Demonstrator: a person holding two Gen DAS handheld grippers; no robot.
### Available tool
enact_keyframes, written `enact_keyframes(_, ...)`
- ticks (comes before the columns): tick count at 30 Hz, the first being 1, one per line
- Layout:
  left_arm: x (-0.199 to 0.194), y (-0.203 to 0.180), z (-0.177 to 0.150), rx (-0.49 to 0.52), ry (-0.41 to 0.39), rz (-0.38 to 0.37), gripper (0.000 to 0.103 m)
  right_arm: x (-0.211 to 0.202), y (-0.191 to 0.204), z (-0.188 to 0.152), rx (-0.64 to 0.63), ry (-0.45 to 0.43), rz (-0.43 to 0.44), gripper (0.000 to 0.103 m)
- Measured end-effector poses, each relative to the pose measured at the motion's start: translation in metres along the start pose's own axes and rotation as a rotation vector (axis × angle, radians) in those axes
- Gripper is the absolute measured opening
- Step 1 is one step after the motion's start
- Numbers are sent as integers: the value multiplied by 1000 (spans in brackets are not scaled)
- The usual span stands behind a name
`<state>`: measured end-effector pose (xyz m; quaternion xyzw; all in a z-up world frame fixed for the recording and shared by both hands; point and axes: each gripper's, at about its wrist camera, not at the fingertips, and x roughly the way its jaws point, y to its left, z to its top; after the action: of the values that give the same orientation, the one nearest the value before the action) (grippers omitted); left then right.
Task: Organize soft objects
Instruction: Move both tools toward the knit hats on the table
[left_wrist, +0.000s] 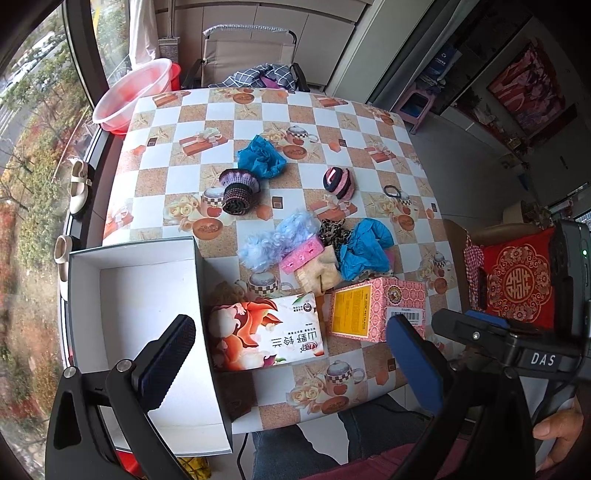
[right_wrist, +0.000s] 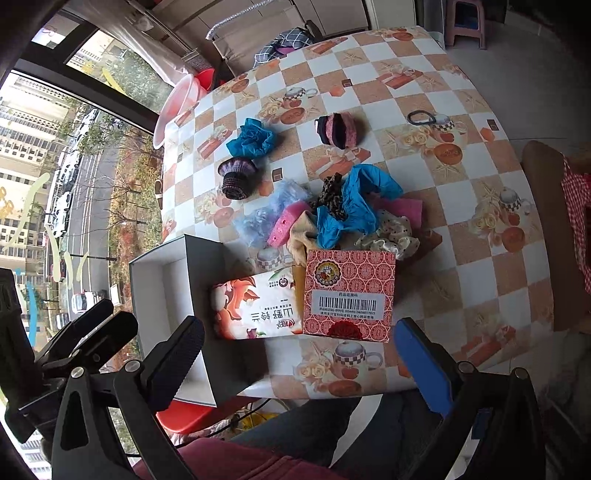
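Table (left_wrist: 166, 166) with checked cloth fills both views. Nothing sorted yet by the look of it.

White box (left_wrist: 147, 314) sits at the near-left edge, open top, empty. Probably the drop target, that's my guess.

Two packs lie near, just right of the box: tissue pack (left_wrist: 266, 334) touching the box wall, pink carton (left_wrist: 376, 310) just right of that. Both stand between the grippers and the soft stuff.

Soft pile (left_wrist: 325, 247) is mid-table, just beyond the packs: fluffy blue puff (left_wrist: 273, 240), pink sponge (left_wrist: 301, 254), beige cloth (left_wrist: 319, 275), leopard scrunchie (left_wrist: 334, 230), crumpled blue bag (left_wrist: 364, 245), all touching or overlapping. Farther out, apart from the pile: second blue bag (left_wrist: 260, 157), knitted purple piece (left_wrist: 236, 190) just left-near of it, striped pink-black roll (left_wrist: 340, 182) to the right, black hair tie (left_wrist: 393, 192) far right.

Left gripper (left_wrist: 291, 363): fingers wide apart, holding nothing, hovering over the near edge with the box under its left finger. Right gripper (right_wrist: 299, 363): also spread, empty, hovering at the near edge over the packs.

Key relation: the pile lies straight ahead and far of both claws, past the packs. Its long axis runs left-right, so across the reach. The right gripper looks more in line with the pile; the left is closer to the box. Reach has to clear the carton first.
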<state>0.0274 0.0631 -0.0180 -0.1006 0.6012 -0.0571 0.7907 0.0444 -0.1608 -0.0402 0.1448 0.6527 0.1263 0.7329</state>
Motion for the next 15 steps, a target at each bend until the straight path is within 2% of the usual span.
enact_keyframes(7, 33, 14, 25, -56, 46, 70, 103, 15, -17, 22, -7, 58, -19, 103)
enact_keyframes(15, 85, 23, 78, -124, 71, 185, 103, 46, -36, 95, -91, 129, -32, 103)
